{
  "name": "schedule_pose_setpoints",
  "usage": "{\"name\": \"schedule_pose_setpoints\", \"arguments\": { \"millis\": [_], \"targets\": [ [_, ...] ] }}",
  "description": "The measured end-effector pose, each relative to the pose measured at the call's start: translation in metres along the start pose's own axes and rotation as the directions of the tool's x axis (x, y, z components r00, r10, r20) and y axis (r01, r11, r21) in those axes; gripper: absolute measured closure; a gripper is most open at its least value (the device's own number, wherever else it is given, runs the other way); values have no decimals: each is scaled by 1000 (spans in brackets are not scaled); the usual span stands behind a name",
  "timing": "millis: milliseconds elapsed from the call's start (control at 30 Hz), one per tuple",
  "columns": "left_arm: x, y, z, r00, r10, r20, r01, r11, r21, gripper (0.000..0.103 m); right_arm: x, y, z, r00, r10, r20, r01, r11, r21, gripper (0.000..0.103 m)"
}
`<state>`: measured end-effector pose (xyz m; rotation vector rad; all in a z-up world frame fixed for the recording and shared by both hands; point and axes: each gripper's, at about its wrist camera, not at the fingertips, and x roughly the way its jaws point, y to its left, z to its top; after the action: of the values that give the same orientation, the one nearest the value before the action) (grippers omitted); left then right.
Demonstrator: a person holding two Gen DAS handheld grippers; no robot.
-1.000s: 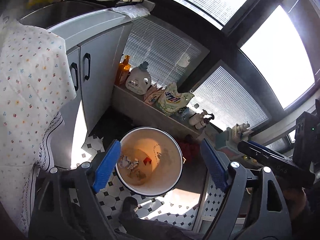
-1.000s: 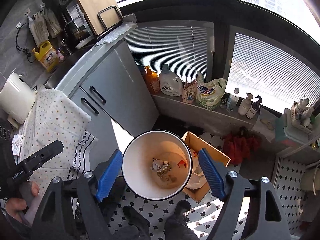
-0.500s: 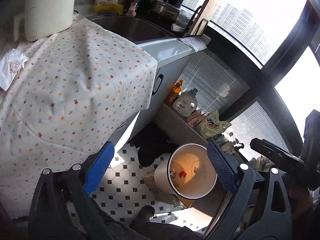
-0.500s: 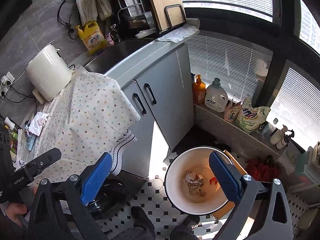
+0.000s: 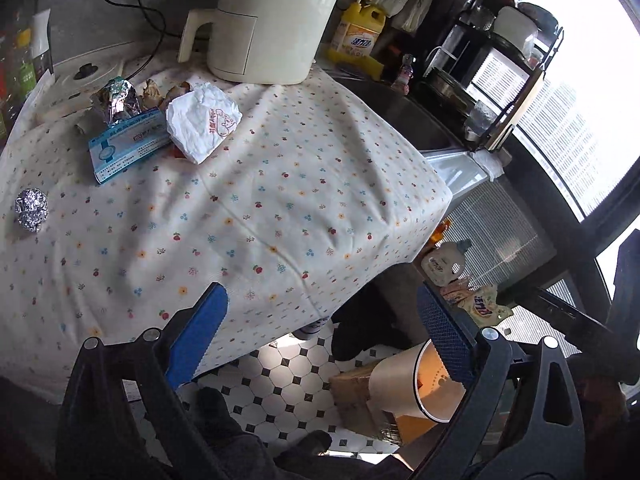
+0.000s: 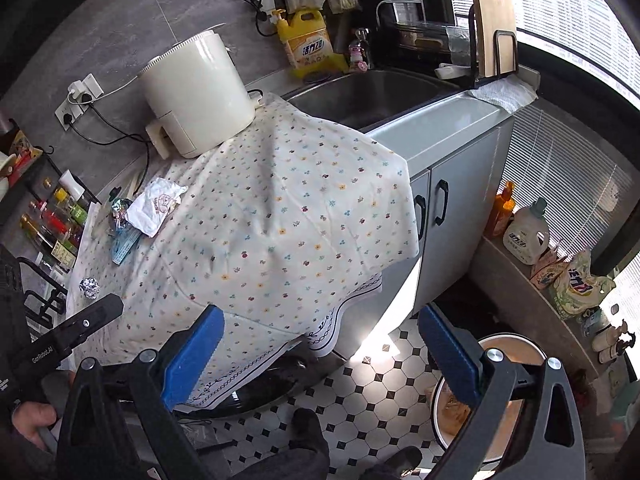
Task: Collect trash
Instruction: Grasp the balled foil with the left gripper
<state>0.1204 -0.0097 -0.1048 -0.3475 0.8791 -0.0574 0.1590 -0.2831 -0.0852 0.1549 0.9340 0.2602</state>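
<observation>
Trash lies on the flowered tablecloth (image 5: 280,208): a crumpled white paper wrapper (image 5: 202,122), a blue and white packet (image 5: 128,146), a shiny foil wrapper (image 5: 116,98) and a foil ball (image 5: 31,209). The wrapper (image 6: 156,206) and foil ball (image 6: 89,287) also show in the right wrist view. The round trash bin (image 5: 420,384) stands on the tiled floor, lower right; it shows in the right wrist view (image 6: 516,340) too. My left gripper (image 5: 320,340) is open and empty above the table's near edge. My right gripper (image 6: 320,356) is open and empty over the cloth's hanging edge.
A cream appliance (image 5: 264,20) stands at the table's back. A yellow detergent bottle (image 6: 306,42) and a sink (image 6: 372,92) are beyond. A cardboard box (image 5: 356,400) sits beside the bin. Bottles (image 6: 524,236) line a ledge by the window. A shelf of bottles (image 6: 56,220) stands left.
Both grippers have swung up and left, away from the bin and toward the table. The trash on the cloth has come into view. Both stay open and empty.
</observation>
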Motion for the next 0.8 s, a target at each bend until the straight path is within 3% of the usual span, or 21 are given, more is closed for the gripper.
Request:
{"name": "schedule_pose_setpoints", "arguments": {
  "millis": [367,800],
  "targets": [
    [-38,95,12,990,132,56,-124,983,-134,9,47,95,21,994,104,-42,-108,988,-107,8],
    [-51,191,33,970,237,52,-220,951,-219,9,101,184,35,983,171,-74,-180,972,-154,8]
  ]
}}
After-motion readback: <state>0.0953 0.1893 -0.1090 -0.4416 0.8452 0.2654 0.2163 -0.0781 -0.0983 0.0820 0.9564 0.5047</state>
